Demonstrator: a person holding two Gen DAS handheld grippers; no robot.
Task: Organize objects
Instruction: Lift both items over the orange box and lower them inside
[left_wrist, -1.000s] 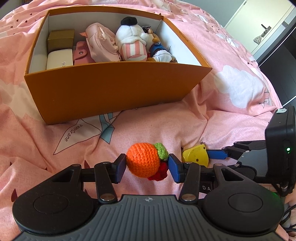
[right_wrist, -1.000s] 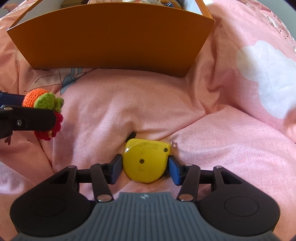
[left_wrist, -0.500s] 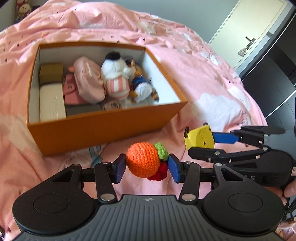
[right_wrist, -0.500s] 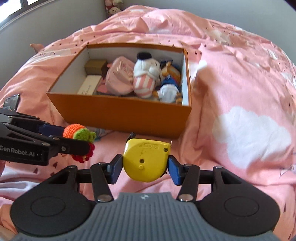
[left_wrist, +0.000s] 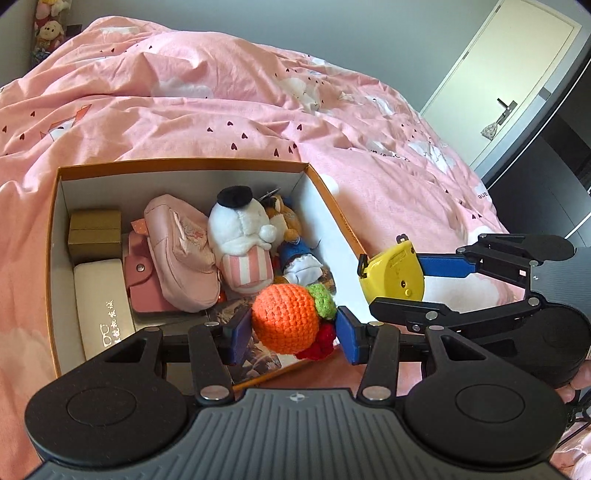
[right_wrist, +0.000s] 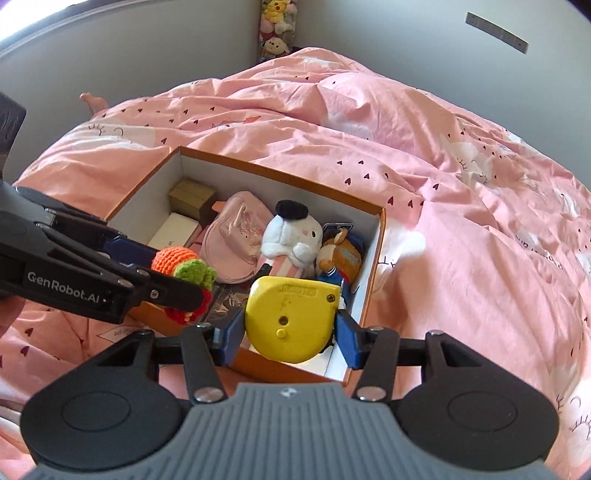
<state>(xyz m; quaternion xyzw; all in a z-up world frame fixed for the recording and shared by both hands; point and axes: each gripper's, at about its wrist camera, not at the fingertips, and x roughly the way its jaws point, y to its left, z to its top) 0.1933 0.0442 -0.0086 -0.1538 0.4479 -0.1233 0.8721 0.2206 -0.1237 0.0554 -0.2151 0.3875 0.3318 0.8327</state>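
My left gripper (left_wrist: 291, 334) is shut on an orange crocheted ball (left_wrist: 286, 317) with a green leaf and a red bit; it hangs over the near edge of the orange box (left_wrist: 325, 192). My right gripper (right_wrist: 290, 332) is shut on a yellow tape measure (right_wrist: 291, 317), held above the box's near right corner (right_wrist: 373, 266). In the left wrist view the tape measure (left_wrist: 393, 275) sits just right of the box wall. The right wrist view has the ball (right_wrist: 173, 260) at the left, in the left gripper (right_wrist: 177, 284). The box holds plush toys, a pink pouch and small boxes.
A pink quilt (left_wrist: 221, 96) covers the bed around the box. Inside lie a white plush (left_wrist: 240, 225), a pink bag (left_wrist: 181, 254), a white case (left_wrist: 101, 299) and a brown box (left_wrist: 94, 236). A door (left_wrist: 517, 74) stands at the far right; stuffed toys (right_wrist: 275, 29) fill a corner.
Both grippers have risen from the quilt with their objects and now look down into the box from above. The grips are unchanged.
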